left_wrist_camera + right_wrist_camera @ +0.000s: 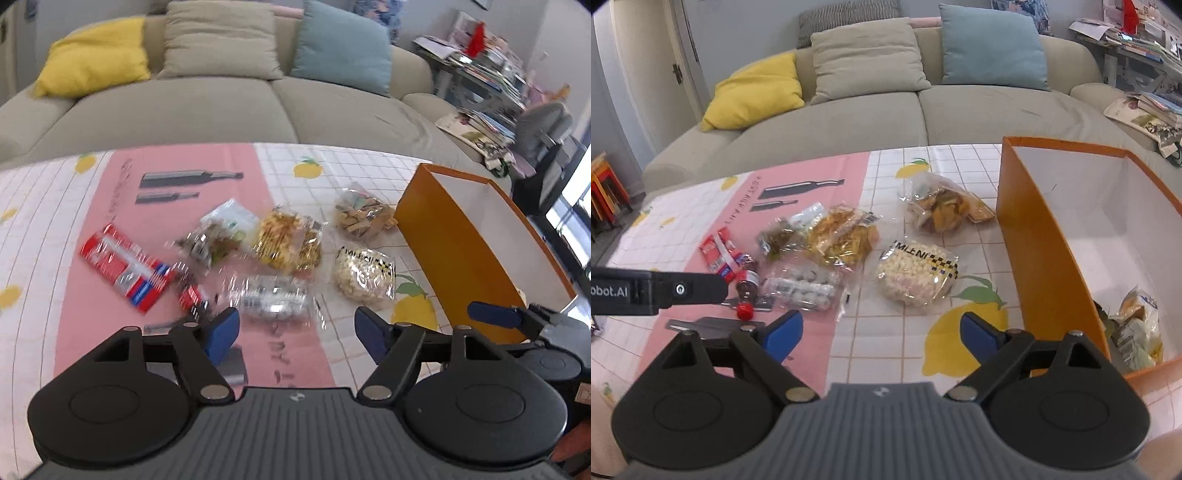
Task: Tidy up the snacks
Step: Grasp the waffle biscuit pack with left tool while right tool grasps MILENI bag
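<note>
Several snack bags lie loose on the tablecloth. Among them are a white puff bag (918, 273), a chip bag (945, 210), a yellow crisp bag (288, 240), a clear bag of white balls (273, 295) and a red packet (125, 266). An orange box (1052, 240) with a white inside stands at the right, and one snack bag (1137, 332) lies in it. My left gripper (297, 332) hovers open just in front of the bag of white balls, with nothing between its pads. My right gripper (882, 332) hangs open over a lemon print, left of the box and short of the puff bag.
A small bottle with a red cap (746, 295) lies among the bags. A beige sofa (886, 118) with cushions runs behind the table. Shelves stacked with books and papers (491, 74) stand at the far right. The left gripper's body (657, 290) reaches into the right wrist view.
</note>
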Motion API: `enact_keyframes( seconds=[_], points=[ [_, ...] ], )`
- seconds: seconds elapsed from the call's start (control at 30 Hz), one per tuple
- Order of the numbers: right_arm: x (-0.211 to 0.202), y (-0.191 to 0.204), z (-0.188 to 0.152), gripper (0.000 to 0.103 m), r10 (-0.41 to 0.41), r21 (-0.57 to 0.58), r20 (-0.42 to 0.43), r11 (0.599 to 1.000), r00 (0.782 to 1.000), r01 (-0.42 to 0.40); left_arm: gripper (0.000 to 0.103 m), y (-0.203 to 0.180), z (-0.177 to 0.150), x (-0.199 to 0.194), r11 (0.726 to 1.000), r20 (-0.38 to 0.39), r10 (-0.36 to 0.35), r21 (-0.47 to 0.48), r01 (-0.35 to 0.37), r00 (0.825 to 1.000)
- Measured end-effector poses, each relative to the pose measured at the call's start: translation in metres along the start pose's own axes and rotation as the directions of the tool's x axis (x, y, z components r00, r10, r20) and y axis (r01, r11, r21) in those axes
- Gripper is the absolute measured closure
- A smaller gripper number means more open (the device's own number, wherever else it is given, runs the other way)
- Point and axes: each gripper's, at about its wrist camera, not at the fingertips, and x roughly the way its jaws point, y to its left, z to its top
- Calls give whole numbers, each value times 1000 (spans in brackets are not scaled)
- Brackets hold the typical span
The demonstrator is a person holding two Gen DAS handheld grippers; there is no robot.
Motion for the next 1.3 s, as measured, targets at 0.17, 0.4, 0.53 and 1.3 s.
enact_keyframes(
  seconds=[0.17, 0.4, 0.53, 1.3],
  points=[
    [25, -6, 13, 8, -61, 10, -18, 998, 998, 61, 16, -4, 19, 29, 998, -8, 29, 54, -28, 1000],
    [75, -21, 32, 8, -110, 120, -85, 986, 990, 119, 13, -9, 47, 84, 986, -36, 35, 162, -29, 999],
    [99, -26, 35, 8, -121, 151, -108, 979, 987, 137, 13, -11, 56, 112, 977, -75, 8, 212, 8, 997],
    [157, -17, 40, 3, -71, 147, -139, 985, 988, 92, 0, -17, 62, 185, 937, -170, 83, 348, -19, 982]
  ],
)
